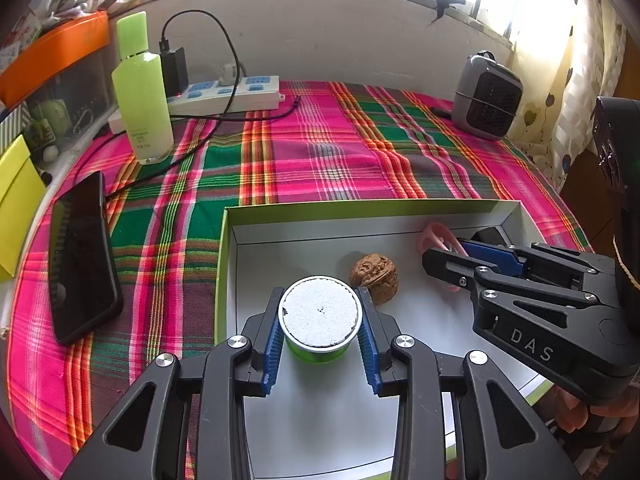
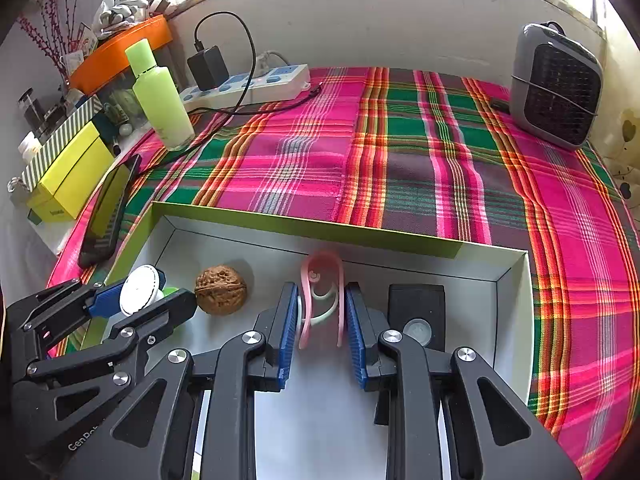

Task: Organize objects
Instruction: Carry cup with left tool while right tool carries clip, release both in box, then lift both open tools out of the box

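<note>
On the worktop point(image 2: 400, 152) an open box point(image 2: 304, 224) sits at 6 o'clock. Inside it, from 9 to 3 o'clock: a small cup point(image 1: 318, 312), a walnut point(image 2: 220, 289), a clip point(image 2: 322, 296) and a flat device point(image 2: 417, 314). A phone point(image 1: 82, 256) lies left of the box. At 11 o'clock stands a bottle point(image 1: 142, 92), a power strip point(image 1: 224, 96) behind it. A fan point(image 2: 556, 86) sits at 2 o'clock.

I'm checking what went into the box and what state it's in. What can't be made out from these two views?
- Green cup, left wrist view: its white lid hides the contents.
- Pink clip, left wrist view: the right gripper covers most of it.
- Black device, right wrist view: a gripper finger hides its near left edge.
- Green bottle: label print too small to read.
- Box: near wall cut off behind both grippers.
</note>
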### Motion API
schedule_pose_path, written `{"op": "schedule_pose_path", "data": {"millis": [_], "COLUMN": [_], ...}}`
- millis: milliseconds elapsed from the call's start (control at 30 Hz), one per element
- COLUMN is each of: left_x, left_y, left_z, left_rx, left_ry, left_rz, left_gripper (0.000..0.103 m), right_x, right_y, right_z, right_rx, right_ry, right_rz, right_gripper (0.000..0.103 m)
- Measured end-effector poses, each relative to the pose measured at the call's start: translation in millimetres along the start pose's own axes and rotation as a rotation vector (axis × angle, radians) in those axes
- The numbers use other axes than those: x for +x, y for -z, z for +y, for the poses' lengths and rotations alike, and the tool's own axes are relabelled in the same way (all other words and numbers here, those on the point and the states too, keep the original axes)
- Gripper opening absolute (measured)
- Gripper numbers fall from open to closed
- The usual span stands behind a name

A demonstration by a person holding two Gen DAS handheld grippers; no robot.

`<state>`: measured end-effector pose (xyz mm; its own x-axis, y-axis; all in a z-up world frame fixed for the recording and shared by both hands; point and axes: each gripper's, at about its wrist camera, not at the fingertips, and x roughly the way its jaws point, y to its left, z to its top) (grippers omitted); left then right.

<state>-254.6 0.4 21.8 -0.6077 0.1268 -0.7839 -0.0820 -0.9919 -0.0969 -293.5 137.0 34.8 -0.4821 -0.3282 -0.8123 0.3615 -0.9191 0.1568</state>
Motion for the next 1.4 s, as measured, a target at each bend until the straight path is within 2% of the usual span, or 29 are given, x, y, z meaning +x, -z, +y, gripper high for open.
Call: {"op": "schedule_pose_path", "data": {"millis": [167, 333, 567, 1033, 1400], "left_x": [1, 0, -8, -39, -69], "left_y": [-1, 0, 2, 18, 38], "left_z": [0, -2, -3, -7, -14], "left_rx": [0.003, 0.007, -0.002, -0.011, -0.021], "left_ry": [-0.007, 0.001, -0.010, -0.005, 0.009], "left_rz": [0.004, 0.008, 0.002, -0.025, -0.059], "left_gripper": [0.033, 0.038, 0.046, 0.047, 0.047], "right_x": [0, -3, -14, -44, -80], "right_y": [0, 2, 4, 21, 48], "right_z": [-1, -2, -4, 2, 6], "right_rx": [0.007, 0.023, 0.035, 0.039, 0.026], "right_ry": [-0.008, -0.015, -0.005, -0.010, -0.003], "right_rz": [0.003, -0.010, -0.031, -0.078, -0.131], "right_gripper": [0.025, 0.038, 0.038, 0.038, 0.038]}}
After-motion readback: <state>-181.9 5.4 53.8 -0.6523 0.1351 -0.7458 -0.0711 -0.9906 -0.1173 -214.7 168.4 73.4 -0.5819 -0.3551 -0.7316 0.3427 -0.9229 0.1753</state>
